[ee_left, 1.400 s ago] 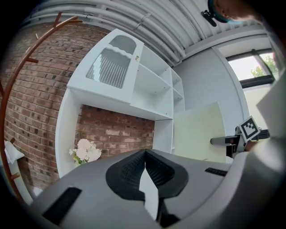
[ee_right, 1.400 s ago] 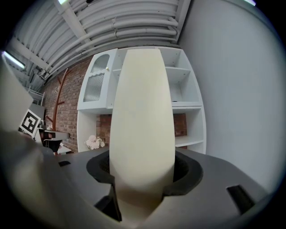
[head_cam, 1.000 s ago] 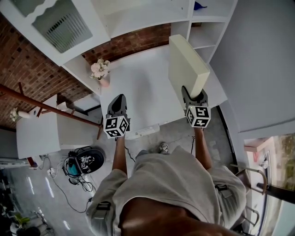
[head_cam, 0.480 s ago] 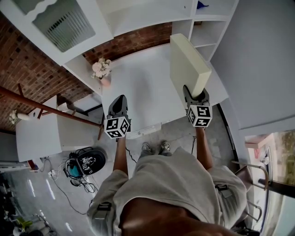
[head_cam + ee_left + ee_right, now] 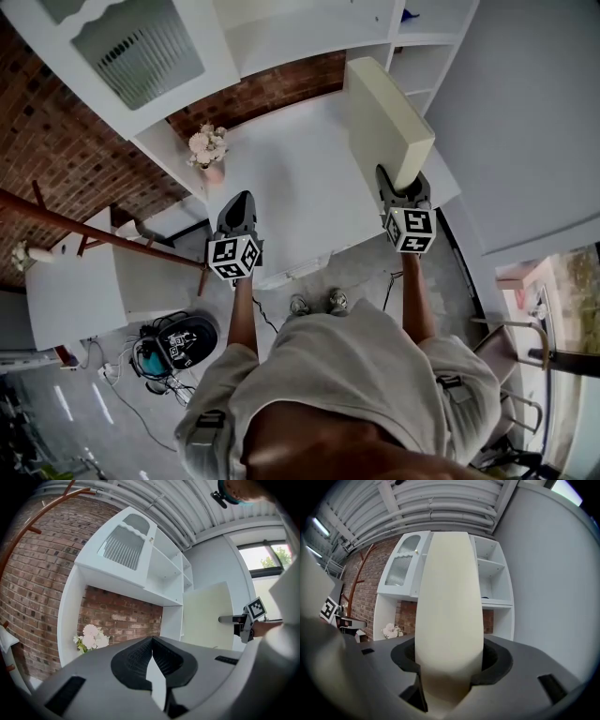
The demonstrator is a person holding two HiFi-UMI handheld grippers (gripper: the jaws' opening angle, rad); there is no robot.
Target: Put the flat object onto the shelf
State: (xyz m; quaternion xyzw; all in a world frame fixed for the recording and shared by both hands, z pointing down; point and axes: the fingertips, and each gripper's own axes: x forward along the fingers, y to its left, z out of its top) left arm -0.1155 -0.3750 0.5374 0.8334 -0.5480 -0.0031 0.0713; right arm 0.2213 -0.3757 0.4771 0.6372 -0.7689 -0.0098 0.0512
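Head view: left hand-held gripper [image 5: 240, 202] was closed, empty, at the table's [image 5: 281, 178] near edge. Right hand-held gripper [image 5: 398, 183] clamped the flat object [image 5: 384, 117], upright, just before the shelf [image 5: 417, 70]. Carry step, likely; next needs guiding it into a bay.

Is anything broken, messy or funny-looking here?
Nothing looks broken or spilled. The cream flat block is up on its edge only because the right gripper clamps it. The one messy spot is a tangle of cables on the floor.
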